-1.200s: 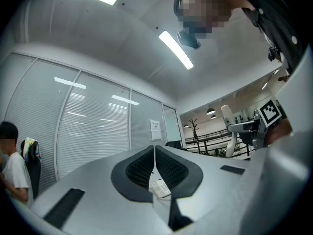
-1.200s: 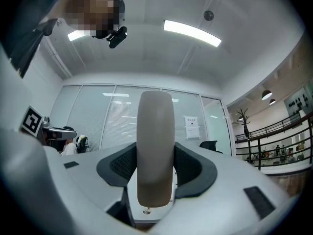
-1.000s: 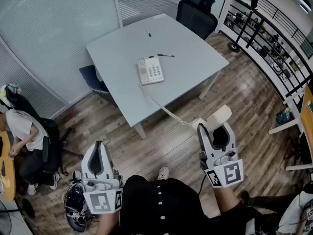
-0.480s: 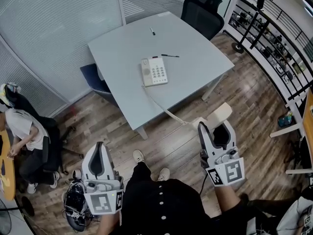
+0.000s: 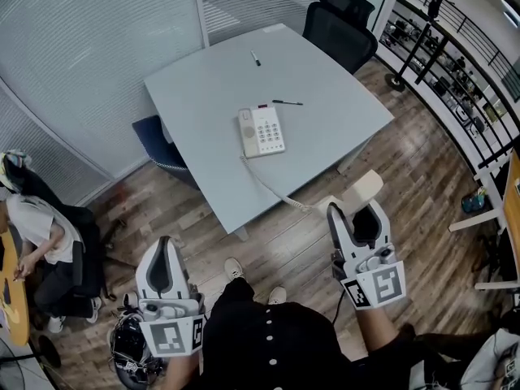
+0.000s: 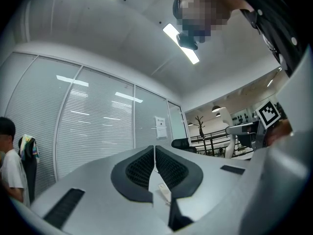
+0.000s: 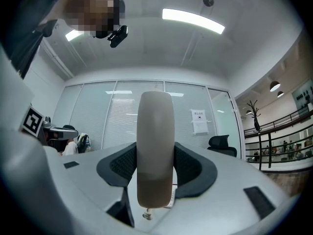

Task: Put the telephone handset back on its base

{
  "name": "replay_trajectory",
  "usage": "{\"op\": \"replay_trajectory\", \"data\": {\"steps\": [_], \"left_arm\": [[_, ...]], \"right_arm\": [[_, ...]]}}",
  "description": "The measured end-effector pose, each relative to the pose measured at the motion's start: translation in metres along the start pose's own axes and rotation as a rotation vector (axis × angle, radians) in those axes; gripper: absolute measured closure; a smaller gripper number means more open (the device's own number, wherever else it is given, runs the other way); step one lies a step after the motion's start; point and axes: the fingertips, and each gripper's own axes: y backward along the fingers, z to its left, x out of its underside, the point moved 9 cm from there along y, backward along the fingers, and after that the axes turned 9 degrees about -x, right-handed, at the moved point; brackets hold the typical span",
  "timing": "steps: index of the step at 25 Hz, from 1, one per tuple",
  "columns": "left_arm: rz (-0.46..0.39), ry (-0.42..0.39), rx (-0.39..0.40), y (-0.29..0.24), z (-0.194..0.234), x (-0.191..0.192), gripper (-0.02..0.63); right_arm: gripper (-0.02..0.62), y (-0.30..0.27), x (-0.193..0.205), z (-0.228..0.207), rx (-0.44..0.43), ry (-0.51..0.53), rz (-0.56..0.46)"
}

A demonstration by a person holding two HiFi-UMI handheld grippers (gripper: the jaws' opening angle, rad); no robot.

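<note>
The cream telephone base (image 5: pixel 262 132) with its keypad lies on the grey table (image 5: pixel 203 96), ahead of me. Its coiled cord (image 5: pixel 276 190) runs off the table's near edge to the cream handset (image 5: pixel 362 190). My right gripper (image 5: pixel 357 219) is shut on the handset, which it holds over the wooden floor, short of the table. In the right gripper view the handset (image 7: pixel 155 146) stands upright between the black pads (image 7: pixel 193 168) of the right gripper (image 7: pixel 156 163). My left gripper (image 5: pixel 162 258) hangs low at the left, shut and empty; in the left gripper view its tips (image 6: pixel 155 153) meet.
Two pens (image 5: pixel 287 102) (image 5: pixel 255 58) lie on the table beyond the base. A black office chair (image 5: pixel 345 19) stands at the far corner, a blue chair (image 5: pixel 158 140) at the left side. A seated person (image 5: pixel 36 238) is at the far left. Railings and shelving (image 5: pixel 455 96) line the right.
The table and telephone base have slid down and slightly right in the head view as I step closer. Both grippers keep their places; the handset stays gripped.
</note>
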Motion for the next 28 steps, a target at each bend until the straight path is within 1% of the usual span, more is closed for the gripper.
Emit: {"op": "replay_trajectory", "data": {"steps": [5, 9, 17, 22, 28], "left_arm": [[-0.002, 0.009, 0.016, -0.031, 0.012, 0.009, 0.589], [-0.022, 0.012, 0.036, -0.058, 0.022, 0.009, 0.589], [-0.064, 0.015, 0.042, -0.106, 0.063, 0.008, 0.589], [-0.072, 0.019, 0.065, -0.129, 0.083, 0.012, 0.589], [-0.049, 0.035, 0.085, -0.141, 0.106, 0.02, 0.589]], "right_arm": [[0.36, -0.029, 0.006, -0.005, 0.01, -0.001, 0.007], [0.36, -0.055, 0.004, -0.008, 0.022, 0.008, -0.001], [0.36, -0.109, -0.004, -0.007, 0.051, 0.032, -0.034], [0.36, -0.136, -0.003, -0.003, 0.073, 0.044, -0.034], [0.36, -0.155, 0.005, 0.01, 0.1, 0.037, 0.003]]}}
